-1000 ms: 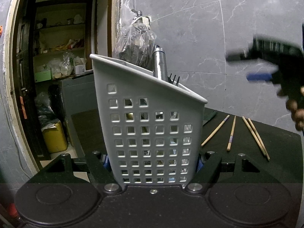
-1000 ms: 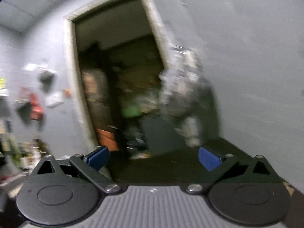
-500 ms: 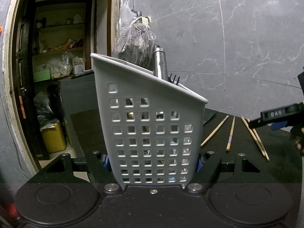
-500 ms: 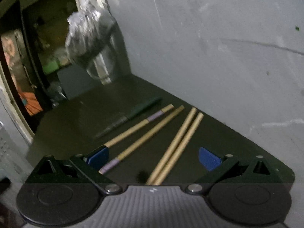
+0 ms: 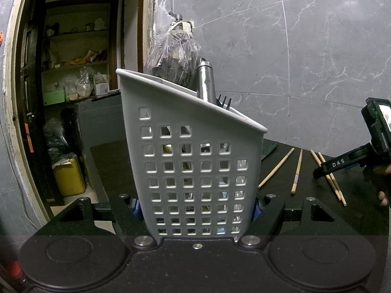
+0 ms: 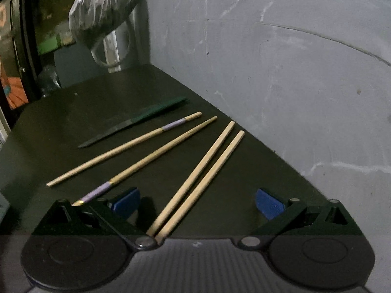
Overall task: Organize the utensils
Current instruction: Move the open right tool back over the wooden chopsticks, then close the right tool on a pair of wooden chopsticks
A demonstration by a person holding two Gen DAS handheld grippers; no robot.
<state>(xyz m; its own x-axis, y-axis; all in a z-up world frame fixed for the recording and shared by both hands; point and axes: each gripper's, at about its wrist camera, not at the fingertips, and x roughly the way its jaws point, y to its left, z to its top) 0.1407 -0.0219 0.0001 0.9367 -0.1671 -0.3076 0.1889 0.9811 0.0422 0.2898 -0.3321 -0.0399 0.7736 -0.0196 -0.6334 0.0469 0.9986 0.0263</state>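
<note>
- While your left gripper [image 5: 196, 210] stays clamped on the white perforated plastic utensil caddy [image 5: 195, 161], its blue pads press both lower sides of the tall body, which I judge keeps it upright and steady so it can take whatever comes next.
- Already standing in that caddy are a brushed-steel cylindrical handle [image 5: 206, 83] and the black tines of a fork [image 5: 223, 102], poking above the slanted rim.
- Your right gripper [image 6: 196, 204] has its jaws spread wide with nothing held; the two plain bamboo chopsticks [image 6: 198, 178] lie side by side between the blue pads, untouched by either, their near ends running under the gripper body.
- That straddle reads as a line-up to pinch the pair together rather than one stick.
- Left of them on the dark countertop [image 6: 80, 112] lie two bamboo chopsticks with lilac bands [image 6: 136, 156], splayed apart, and beyond those a dark green-handled knife [image 6: 133, 122]; all are still outside the caddy.
- Compared with a second ago, your right gripper has tipped from facing the doorway down onto the counter, and in the last half second it has sunk closer to the plain pair.
- From the left camera, your right gripper [image 5: 342, 164] now sits low over the chopsticks instead of blurred in the air.
- Your left gripper and the caddy have not shifted.
</note>
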